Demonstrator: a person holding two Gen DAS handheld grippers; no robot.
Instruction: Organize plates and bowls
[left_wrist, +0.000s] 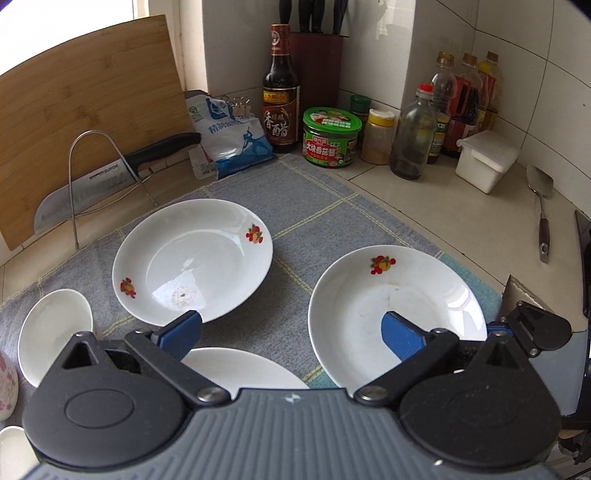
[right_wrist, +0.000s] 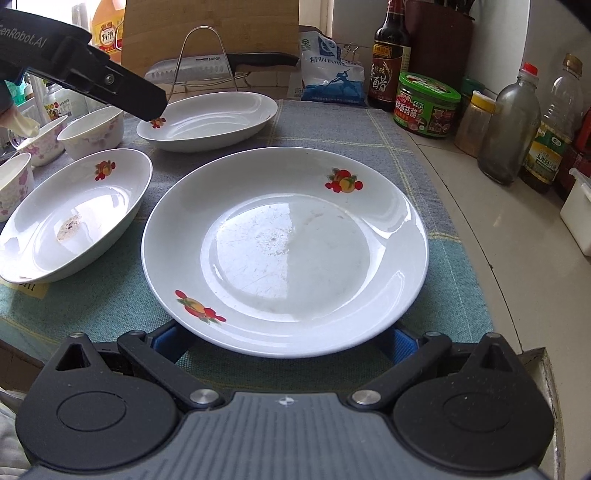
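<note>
Two tools wide open over the plates, nothing gripped!
Right tool (right_wrist: 284, 341) spread at the near rim of the big fruit-print plate (right_wrist: 284, 236) on the checked cloth (right_wrist: 406, 155); left tool (left_wrist: 291, 328) gapes, empty, above the deep plate (left_wrist: 192, 258) farther back on the desk.

1. A home kitchen counter is shown, tiled in white behind and beside.
2. A vinegar bottle (left_wrist: 279, 92) is taken as landmark; a knife block (left_wrist: 317, 62) is set just behind it.
3. To its left, a salt bag (left_wrist: 231, 136), a cleaver (left_wrist: 110, 177) on a wire rack and a bamboo cutting board (left_wrist: 85, 122) are seen.
4. To its right, a sauce jar (left_wrist: 331, 137) and oil bottles (left_wrist: 469, 103) are lined up.
</note>
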